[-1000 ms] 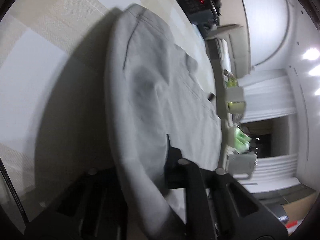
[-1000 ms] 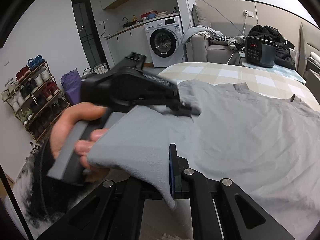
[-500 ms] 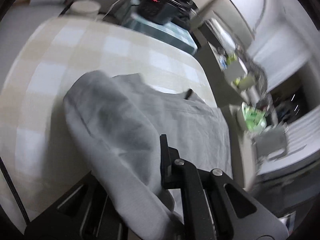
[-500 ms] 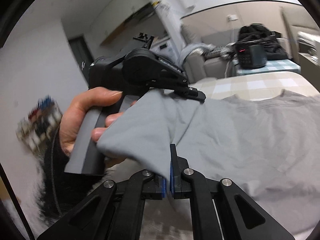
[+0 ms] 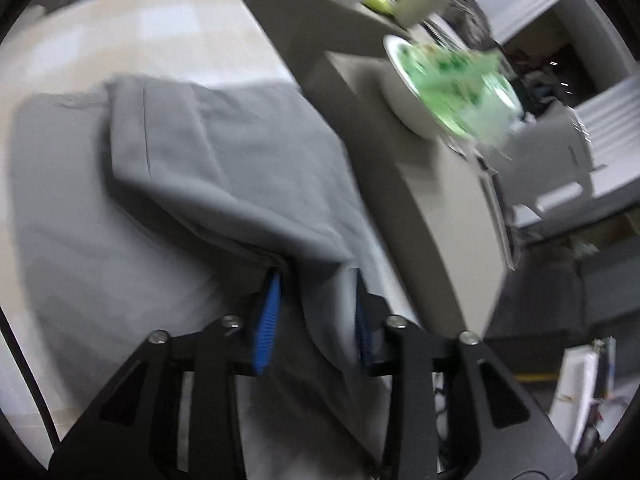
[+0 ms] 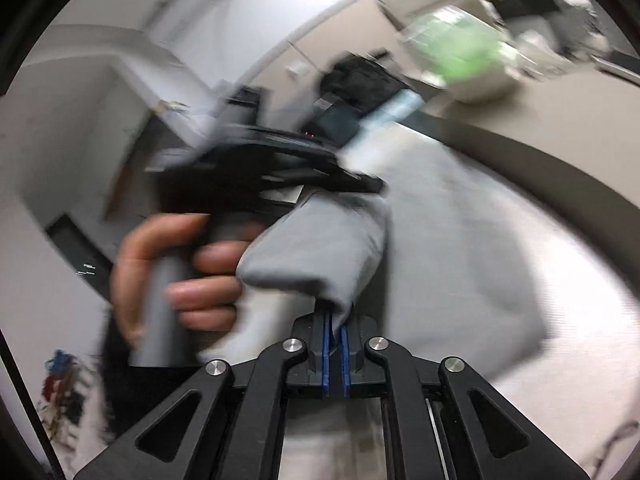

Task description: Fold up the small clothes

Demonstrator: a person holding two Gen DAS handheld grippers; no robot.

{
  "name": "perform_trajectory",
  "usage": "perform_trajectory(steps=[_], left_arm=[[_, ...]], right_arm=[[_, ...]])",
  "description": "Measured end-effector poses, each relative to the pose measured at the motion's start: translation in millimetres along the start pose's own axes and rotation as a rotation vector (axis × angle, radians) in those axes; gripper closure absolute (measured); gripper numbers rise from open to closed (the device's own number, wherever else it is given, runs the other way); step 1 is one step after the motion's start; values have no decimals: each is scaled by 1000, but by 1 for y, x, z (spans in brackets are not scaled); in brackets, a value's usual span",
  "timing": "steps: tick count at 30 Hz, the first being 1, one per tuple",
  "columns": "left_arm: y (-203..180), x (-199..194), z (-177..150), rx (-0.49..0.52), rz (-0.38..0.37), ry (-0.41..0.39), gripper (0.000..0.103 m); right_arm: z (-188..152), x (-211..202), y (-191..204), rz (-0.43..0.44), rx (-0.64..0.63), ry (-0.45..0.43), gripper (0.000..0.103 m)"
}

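Fabric of the grey shirt (image 5: 224, 168), pinched a second ago, now hangs loosely between the opening jaws of the left gripper (image 5: 316, 312). The folded flap's long axis runs from lower centre to upper left, over the checked bed (image 5: 168, 20). The right gripper (image 6: 335, 344) still pinches a shirt fold.

In the left wrist view, the folded shirt (image 5: 224, 168) lies centre-left on the bed (image 5: 132, 16); a bowl (image 5: 416, 108) sits upper right.
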State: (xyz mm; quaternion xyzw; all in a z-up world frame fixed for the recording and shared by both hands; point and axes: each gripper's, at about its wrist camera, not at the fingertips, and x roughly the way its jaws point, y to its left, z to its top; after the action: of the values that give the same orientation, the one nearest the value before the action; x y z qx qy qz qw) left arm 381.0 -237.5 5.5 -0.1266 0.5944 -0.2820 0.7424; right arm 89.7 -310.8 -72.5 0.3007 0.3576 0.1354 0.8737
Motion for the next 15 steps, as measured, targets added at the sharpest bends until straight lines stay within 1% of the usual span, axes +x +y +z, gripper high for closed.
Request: perform_trajectory(steps=[1,2,3,5,6,7,9,10,12,13,14,15], left_arm=[[0,-6,-4,11,-13,-10,62],[1,-14,-9,26,-15,-29,54],[4,-20,-14,37,-11,-48,44],[13,-49,-27,54,3,-111,34],[18,-62,-33,54,7,-136,30],[25,-74,-40,52,7,-157,30],[36,-90,-51,42,8,-187,29],[43,-96,-59,36,17,-200,29],[57,-101,-76,17,55,-218,29],[64,-101,-85,11,69,-226,29],[72,-101,-93,6,78,-232,29],[80,-99,-101,-3,85,-237,29]], right_arm=[[0,2,-10,-3,9,30,90],[-1,4,-19,-4,11,51,83],[-1,4,-23,-6,8,56,77],[0,0,-32,-5,6,26,54],[1,-2,-35,-7,4,19,50],[2,-3,-37,-11,-1,17,48],[6,-2,-42,-36,-15,23,48],[10,0,-43,-34,-22,33,48],[11,4,-42,-47,-60,48,48],[11,6,-42,-64,-80,53,53],[11,9,-39,-84,-101,61,66],[10,11,-36,-105,-128,68,74]])
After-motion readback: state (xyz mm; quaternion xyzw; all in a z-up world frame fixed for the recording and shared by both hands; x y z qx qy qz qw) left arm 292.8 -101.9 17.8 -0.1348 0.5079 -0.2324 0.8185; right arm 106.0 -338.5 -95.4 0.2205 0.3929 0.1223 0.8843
